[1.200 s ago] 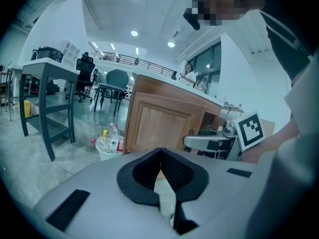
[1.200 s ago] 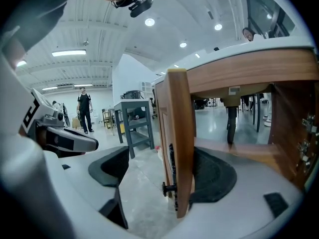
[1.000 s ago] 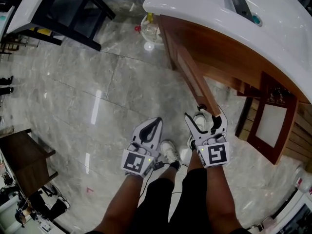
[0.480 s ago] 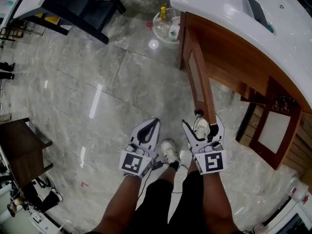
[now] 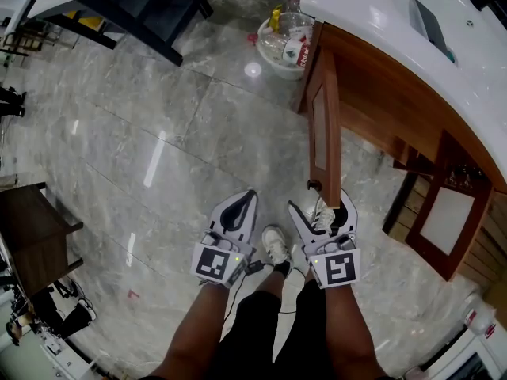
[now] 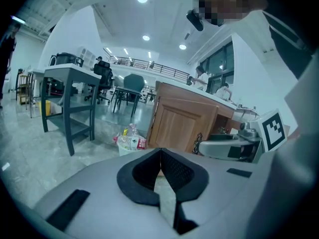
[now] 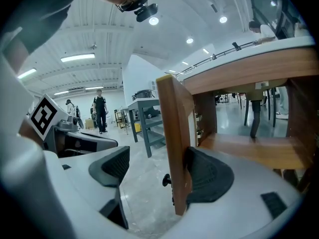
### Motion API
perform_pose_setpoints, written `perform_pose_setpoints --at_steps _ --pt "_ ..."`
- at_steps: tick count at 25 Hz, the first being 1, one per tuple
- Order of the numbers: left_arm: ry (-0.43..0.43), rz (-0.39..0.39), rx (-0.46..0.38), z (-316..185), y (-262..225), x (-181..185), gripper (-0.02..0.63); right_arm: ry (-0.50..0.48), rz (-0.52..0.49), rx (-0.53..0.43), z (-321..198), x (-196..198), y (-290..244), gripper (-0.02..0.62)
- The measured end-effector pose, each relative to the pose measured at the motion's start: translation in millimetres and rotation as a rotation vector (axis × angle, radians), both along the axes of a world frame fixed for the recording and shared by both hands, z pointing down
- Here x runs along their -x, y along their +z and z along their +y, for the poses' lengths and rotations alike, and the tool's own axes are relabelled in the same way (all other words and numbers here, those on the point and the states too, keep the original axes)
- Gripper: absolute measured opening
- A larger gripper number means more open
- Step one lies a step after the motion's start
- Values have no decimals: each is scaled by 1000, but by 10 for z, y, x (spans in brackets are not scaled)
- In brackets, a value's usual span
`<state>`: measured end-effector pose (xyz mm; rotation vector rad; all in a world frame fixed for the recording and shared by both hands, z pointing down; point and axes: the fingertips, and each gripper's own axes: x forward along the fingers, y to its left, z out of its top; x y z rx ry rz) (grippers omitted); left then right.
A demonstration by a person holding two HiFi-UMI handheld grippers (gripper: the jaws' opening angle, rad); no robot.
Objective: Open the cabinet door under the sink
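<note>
The wooden cabinet door (image 5: 325,133) under the white sink counter (image 5: 380,22) stands swung out, edge-on toward me. My right gripper (image 5: 321,204) is open around its free edge, near the small dark knob (image 5: 313,185). In the right gripper view the door edge (image 7: 177,148) stands between the jaws: the right pad (image 7: 207,176) lies against the door's inner face, while the left pad (image 7: 112,166) is well apart from it, and the knob (image 7: 166,180) pokes out below. My left gripper (image 5: 238,212) hangs beside it over the floor, shut and empty, its tips (image 6: 160,151) meeting.
A second cabinet door (image 5: 440,204) stands open further right. A white basin with bottles (image 5: 283,38) sits on the marble floor by the cabinet's far corner. A dark table (image 5: 127,6) is at the back left, a brown side table (image 5: 32,236) at the left. My shoes (image 5: 276,248) are below the grippers.
The door has swung further out from the cabinet, following my right gripper as it drew back toward me. The left gripper stayed shut at its side.
</note>
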<state>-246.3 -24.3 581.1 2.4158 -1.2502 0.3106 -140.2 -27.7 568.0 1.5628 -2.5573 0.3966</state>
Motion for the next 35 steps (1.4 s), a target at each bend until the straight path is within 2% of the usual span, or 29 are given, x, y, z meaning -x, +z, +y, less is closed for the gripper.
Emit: perform_pose_setpoints --at_steps 5,13,19,28,31,33,35 --pt "-30 15 -14 -37 -6 62 23 -30 -14 -9 -11 184 4 373" --pt "-82 0 -21 -94 -27 327 23 -122 -23 -52 -122 606 -114 373" --pt "-114 -12 -7 -37 -17 466 23 -155 -39 -71 -165 836 -191 373" --pt "-102 8 -32 50 -194 407 23 -166 7 -77 5 756 -288 373" --pt "-76 -13 -25 109 -318 389 23 -153 37 -97 68 640 -484 373" --pt "-56 -23 -19 170 -457 346 23 -171 110 -105 157 536 -644 369" --pt "-35 7 -40 211 -701 236 23 -131 113 -110 230 392 -873 340"
